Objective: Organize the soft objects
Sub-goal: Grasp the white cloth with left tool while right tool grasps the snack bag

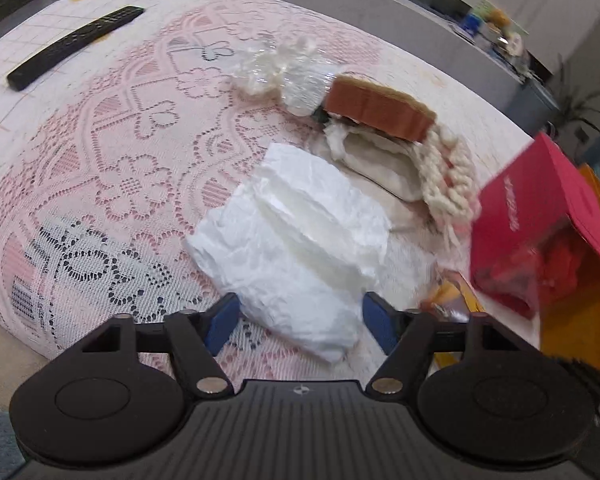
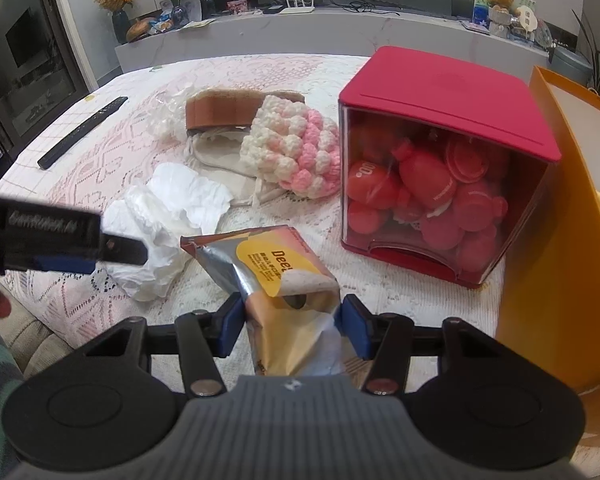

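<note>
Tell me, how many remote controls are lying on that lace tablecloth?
1. The remote control lies at the far left of the tablecloth, apart from the pile of soft things; others could be hidden.

Red box (image 2: 440,92) – rt side blocked

Tablecloth (image 1: 112,152): pale pink lace, flower and heart openwork, white grid border.
Tissue (image 1: 296,240): plain white, crumpled.
Knitted piece (image 2: 292,148): cream and pink bobbles.
Sponge (image 2: 220,112): rust-brown side, tan top.
Cloth bag (image 2: 220,160): off-white.
Remote (image 1: 76,46): black.
Box (image 2: 448,120): red top, clear front, red and pink balloons inside.
Snack packet (image 2: 276,272): yellow and orange print, silver lining.
Paper bag (image 2: 556,240): orange.
Gripper (image 2: 292,326) pads: blue; body black.
</note>
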`<control>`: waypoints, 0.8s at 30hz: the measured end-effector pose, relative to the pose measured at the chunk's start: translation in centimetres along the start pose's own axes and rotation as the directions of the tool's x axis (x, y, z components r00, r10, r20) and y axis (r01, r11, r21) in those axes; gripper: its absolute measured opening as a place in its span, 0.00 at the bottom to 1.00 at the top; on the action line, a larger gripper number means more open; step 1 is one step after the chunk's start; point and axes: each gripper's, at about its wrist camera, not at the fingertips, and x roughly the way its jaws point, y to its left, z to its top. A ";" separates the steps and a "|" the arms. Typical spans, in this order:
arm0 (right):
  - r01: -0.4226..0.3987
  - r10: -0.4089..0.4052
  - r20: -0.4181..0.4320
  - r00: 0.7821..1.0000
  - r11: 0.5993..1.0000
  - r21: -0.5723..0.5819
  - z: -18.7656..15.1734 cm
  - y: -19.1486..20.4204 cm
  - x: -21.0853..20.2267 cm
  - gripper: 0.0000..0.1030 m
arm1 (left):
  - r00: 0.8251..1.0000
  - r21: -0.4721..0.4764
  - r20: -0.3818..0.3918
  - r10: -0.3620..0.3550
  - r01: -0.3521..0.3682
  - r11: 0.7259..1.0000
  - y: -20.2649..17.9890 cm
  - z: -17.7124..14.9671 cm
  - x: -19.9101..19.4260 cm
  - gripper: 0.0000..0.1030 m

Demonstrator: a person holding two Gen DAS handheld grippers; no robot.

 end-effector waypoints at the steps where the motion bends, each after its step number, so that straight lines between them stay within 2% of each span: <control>1: 0.001 -0.001 0.000 1.000 1.000 -0.004 0.0 0.0 0.0 0.52 | 1.000 -0.006 0.000 0.008 -0.008 1.000 -0.1 0.0 0.2 0.70; 4: -0.003 0.003 0.001 1.000 1.000 0.000 -0.1 -0.1 0.0 0.52 | 1.000 -0.004 0.013 0.026 -0.026 1.000 -0.5 -0.1 0.5 0.55; 6: -0.002 0.002 0.002 1.000 1.000 -0.001 -0.1 0.0 0.0 0.52 | 0.998 0.010 0.032 0.050 -0.050 0.999 -0.8 -0.3 0.6 0.34; 7: 0.000 0.000 0.002 1.000 1.000 -0.005 -0.1 0.0 0.1 0.52 | 0.998 0.015 0.041 0.057 -0.058 0.998 -0.8 -0.3 0.6 0.19; 8: 0.002 -0.002 0.003 1.000 1.000 -0.009 -0.1 0.1 0.0 0.52 | 0.997 0.018 0.051 0.054 -0.055 0.998 -0.7 -0.4 0.5 0.10; 11: 0.004 -0.004 0.006 1.000 1.000 -0.011 -0.1 0.1 -0.1 0.51 | 0.998 0.017 0.058 0.033 -0.034 0.999 -0.2 -0.3 0.0 0.04; 16: 0.019 -0.018 0.019 1.000 1.000 -0.019 0.0 0.2 -0.6 0.48 | 0.999 0.114 0.030 -0.020 0.017 0.993 -0.3 -0.5 -2.6 0.03; 21: 0.009 -0.009 0.036 0.999 1.000 -0.008 0.1 0.1 -1.3 0.47 | 0.999 0.238 -0.047 -0.012 0.022 0.971 0.1 -0.7 -5.5 0.02; 24: -0.002 0.003 0.044 0.999 1.000 -0.015 0.1 0.4 -1.7 0.46 | 0.993 0.347 -0.106 0.051 -0.011 0.938 -0.2 -1.0 -5.6 0.03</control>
